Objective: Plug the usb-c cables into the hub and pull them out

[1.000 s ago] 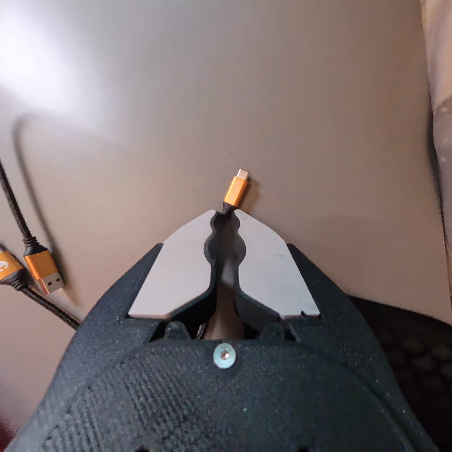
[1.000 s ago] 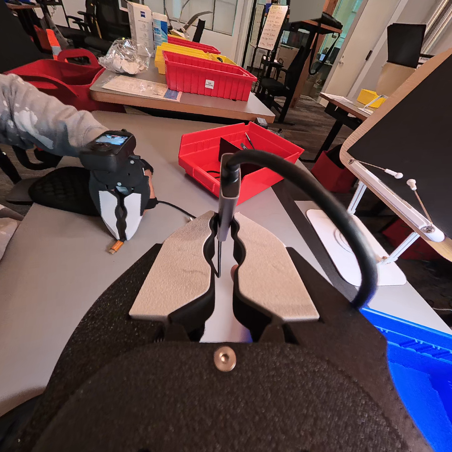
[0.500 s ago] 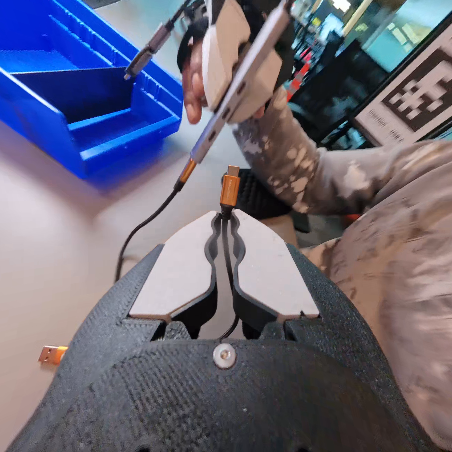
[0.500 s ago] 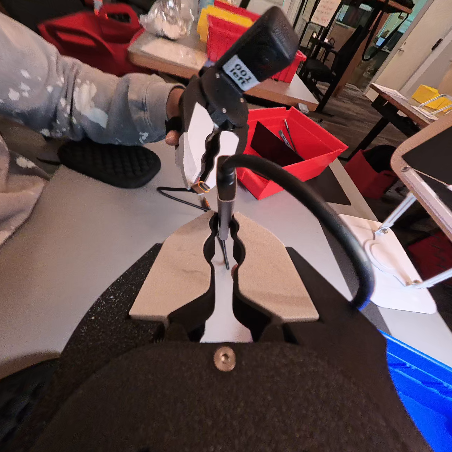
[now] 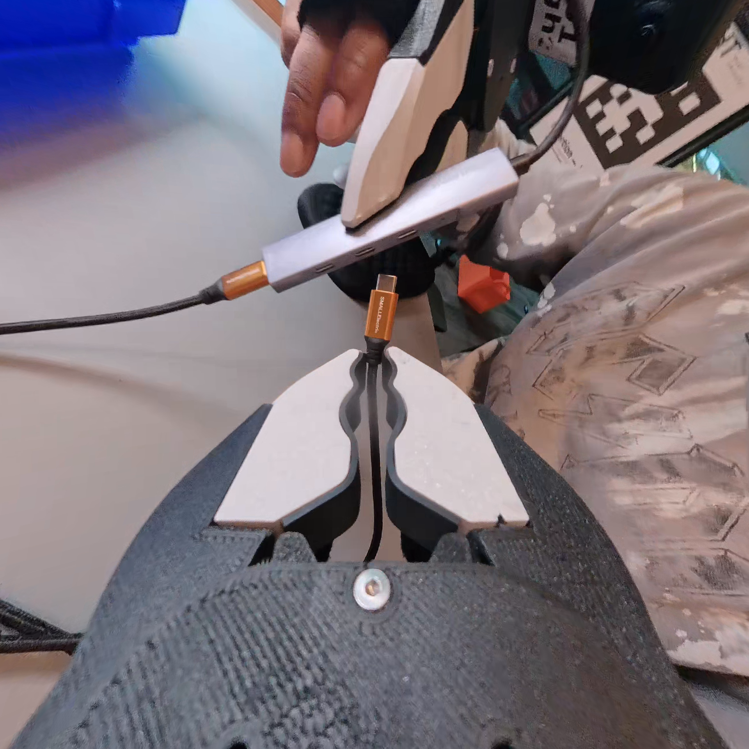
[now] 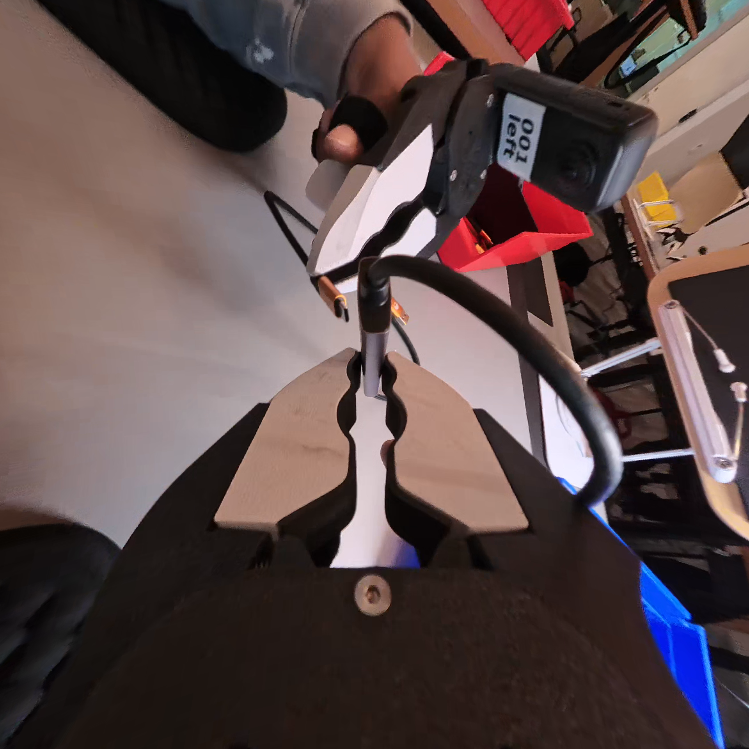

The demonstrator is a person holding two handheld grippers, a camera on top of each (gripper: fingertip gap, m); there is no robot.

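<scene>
My left gripper is shut on a black braided cable just behind its orange USB-C plug. The plug points up, a short gap below the side ports of the grey hub. My right gripper is shut on the hub, seen edge-on, with its thick black lead looping right. A second orange plug sits in the hub's end, its cable trailing left. In the right wrist view the left gripper and its plug are just beyond the hub.
A red bin stands behind the grippers and a blue bin at the near right. A loose orange USB-A plug lies on the grey table. A board on a white stand is at the right. My right fingertips sit around 5 centimetres from my left ones.
My left gripper lifted the USB-C plug off the table and swung it up to the hub. My right gripper tilted the hub and brought it closer; the plug tip now sits just under the ports.
</scene>
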